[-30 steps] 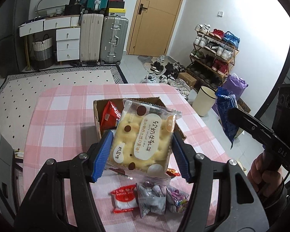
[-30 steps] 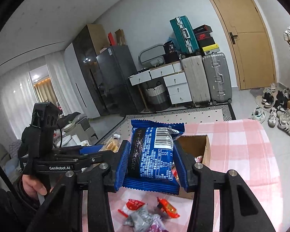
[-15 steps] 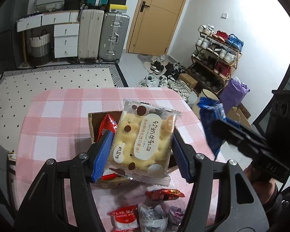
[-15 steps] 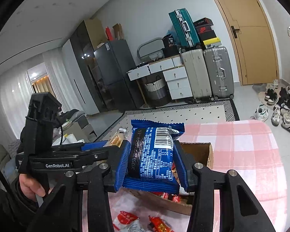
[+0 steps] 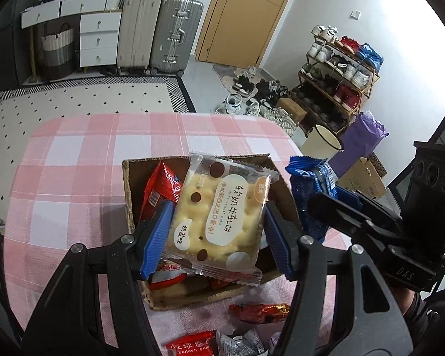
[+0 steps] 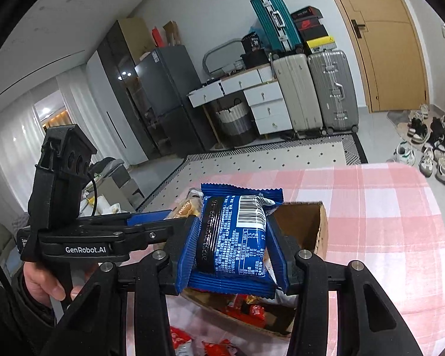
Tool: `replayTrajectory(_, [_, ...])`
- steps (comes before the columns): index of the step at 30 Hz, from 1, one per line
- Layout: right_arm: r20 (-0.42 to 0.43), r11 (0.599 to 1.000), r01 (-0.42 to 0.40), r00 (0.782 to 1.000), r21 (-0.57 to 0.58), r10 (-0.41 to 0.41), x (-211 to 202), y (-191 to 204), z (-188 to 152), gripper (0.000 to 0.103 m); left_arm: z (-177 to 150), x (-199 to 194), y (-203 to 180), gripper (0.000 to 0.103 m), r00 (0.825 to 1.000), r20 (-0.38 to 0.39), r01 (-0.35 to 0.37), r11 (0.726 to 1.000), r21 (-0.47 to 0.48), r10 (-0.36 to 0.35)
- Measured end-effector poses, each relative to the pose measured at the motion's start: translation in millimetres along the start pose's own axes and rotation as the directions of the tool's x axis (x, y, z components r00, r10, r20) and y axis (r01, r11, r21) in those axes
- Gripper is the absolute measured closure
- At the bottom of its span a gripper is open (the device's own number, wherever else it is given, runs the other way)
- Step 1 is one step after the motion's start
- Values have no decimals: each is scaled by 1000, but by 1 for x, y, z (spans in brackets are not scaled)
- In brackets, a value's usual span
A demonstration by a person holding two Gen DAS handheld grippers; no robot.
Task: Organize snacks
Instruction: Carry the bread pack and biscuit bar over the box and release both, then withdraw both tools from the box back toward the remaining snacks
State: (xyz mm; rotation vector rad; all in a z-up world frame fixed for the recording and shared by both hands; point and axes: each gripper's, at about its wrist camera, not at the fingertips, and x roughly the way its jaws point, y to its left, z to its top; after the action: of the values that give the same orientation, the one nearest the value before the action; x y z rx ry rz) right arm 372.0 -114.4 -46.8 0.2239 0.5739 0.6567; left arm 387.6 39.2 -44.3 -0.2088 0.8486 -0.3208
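Observation:
My left gripper (image 5: 218,231) is shut on a clear packet of yellow soda crackers (image 5: 219,216), held just above an open cardboard box (image 5: 129,195) on the pink checked tablecloth (image 5: 74,160). A red snack bag (image 5: 160,190) and other red packets lie inside the box. My right gripper (image 6: 233,246) is shut on a blue biscuit packet (image 6: 234,237), barcode side up, over the same cardboard box (image 6: 322,231). In the left wrist view that blue biscuit packet (image 5: 308,190) hangs at the box's right edge. A hand (image 6: 41,281) holds the left gripper's handle.
Loose snacks lie on the cloth in front of the box: a red-gold wrapper (image 5: 259,311), a red "balloon glue" packet (image 5: 190,345) and silver packets (image 5: 240,344). Beyond the table are suitcases (image 5: 175,32), a shoe rack (image 5: 338,68) and a cream bin (image 5: 323,145).
Both grippers have moved forward and down with their packets, from in front of the box to above it. The blue packet came in from the right to the box's edge.

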Motion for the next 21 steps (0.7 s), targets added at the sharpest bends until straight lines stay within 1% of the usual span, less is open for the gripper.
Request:
replayTrajectory(3, [-10,1000,10,1000,4,-10,9,-5,-2,58,0,13,4,44,1000,-18,-2,1000,-2,2])
replayTrajectory(5, [-15,1000,31,999,2,-31,15,-8,-2,54,1,20,7,44,999,-31,-22,1000,-7,22])
replayTrajectory(6, [-14,999,42,999,0,-42,16,-9,-2,46,2,23,9,39,999,-30,-33,999,-18,32])
replayTrajectory(7, [-8,999,51,999,-3,-51,17,-10,-1,34,2,24,11,31,999,-29,-33,999,-28,33])
replayTrajectory(9, [15,999,49,999,0,-49,13,-11,0,25,2,23,13,24,999,-26,-34,999,-38,33])
replayTrajectory(11, [33,999,29,999,14,-30,7,-13,2,25,2,19,13,24,999,-10,-33,999,-32,33])
replayTrajectory(15, [56,1000,19,998,23,-20,-5,-12,4,25,-1,11,11,24,999,-7,-33,999,-29,33])
replayTrajectory(17, [65,1000,19,998,21,-20,-11,-10,3,24,-3,5,6,24,999,-1,-51,999,-13,51])
replayTrajectory(19, [71,1000,18,997,21,-20,-18,-7,2,23,-6,-5,0,24,996,21,-83,997,6,83])
replayTrajectory(21, [79,1000,21,997,20,-23,-24,-4,3,21,-10,-15,-5,24,996,33,-81,997,13,80])
